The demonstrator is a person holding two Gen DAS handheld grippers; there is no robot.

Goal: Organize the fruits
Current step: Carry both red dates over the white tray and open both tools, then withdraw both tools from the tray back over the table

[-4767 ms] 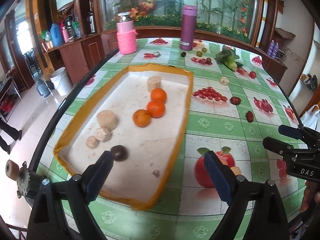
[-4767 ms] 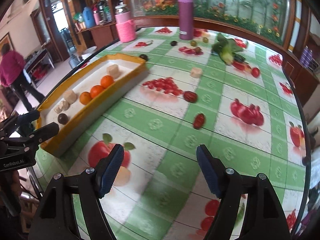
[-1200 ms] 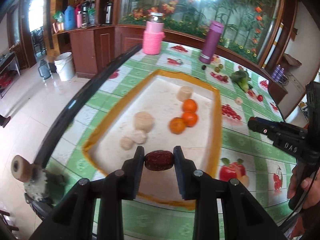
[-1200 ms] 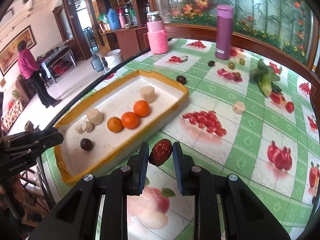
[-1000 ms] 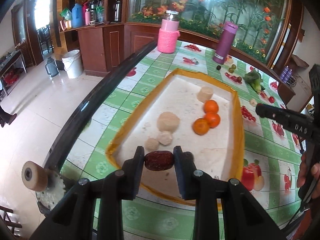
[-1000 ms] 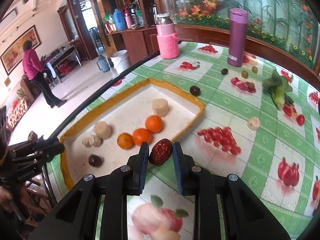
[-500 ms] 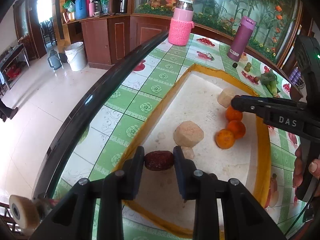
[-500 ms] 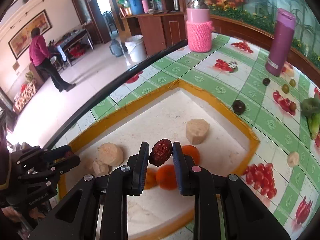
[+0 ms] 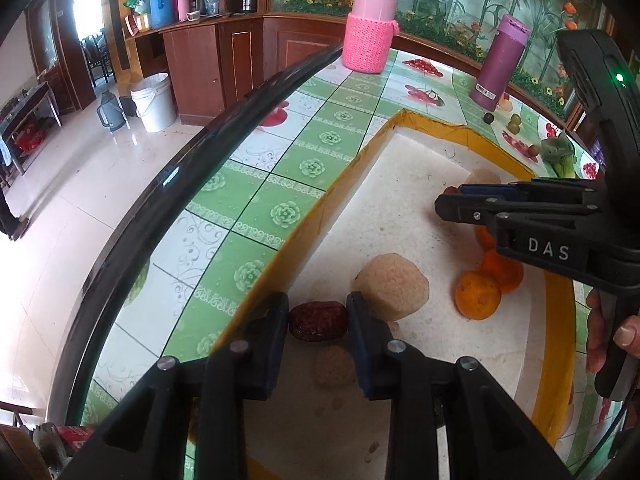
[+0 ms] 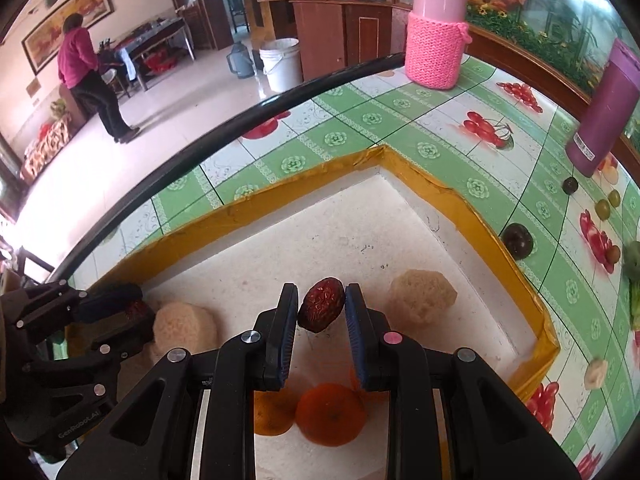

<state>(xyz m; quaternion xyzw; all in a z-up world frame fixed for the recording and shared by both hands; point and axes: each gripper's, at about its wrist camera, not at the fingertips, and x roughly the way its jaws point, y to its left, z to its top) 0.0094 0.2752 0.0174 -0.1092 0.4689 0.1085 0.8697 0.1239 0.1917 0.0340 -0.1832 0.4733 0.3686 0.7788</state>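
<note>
Two wrinkled dark-red dates, each pinched in a claw over the yellow-rimmed white foam tray (image 10: 472, 204): one date (image 9: 318, 321) clamped crosswise by left gripper (image 9: 318, 322) near a beige round lump (image 9: 394, 290), other date (image 10: 321, 310) squeezed by right gripper (image 10: 321, 312) above three oranges (image 10: 330, 414).

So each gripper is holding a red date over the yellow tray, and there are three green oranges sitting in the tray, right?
Almost. The left gripper and right gripper each pinch a red date over the yellow tray, but the fruits in the tray are orange, not green. The right wrist view shows that colour clearly. The left wrist view shows them partly hidden behind the right gripper.
</note>
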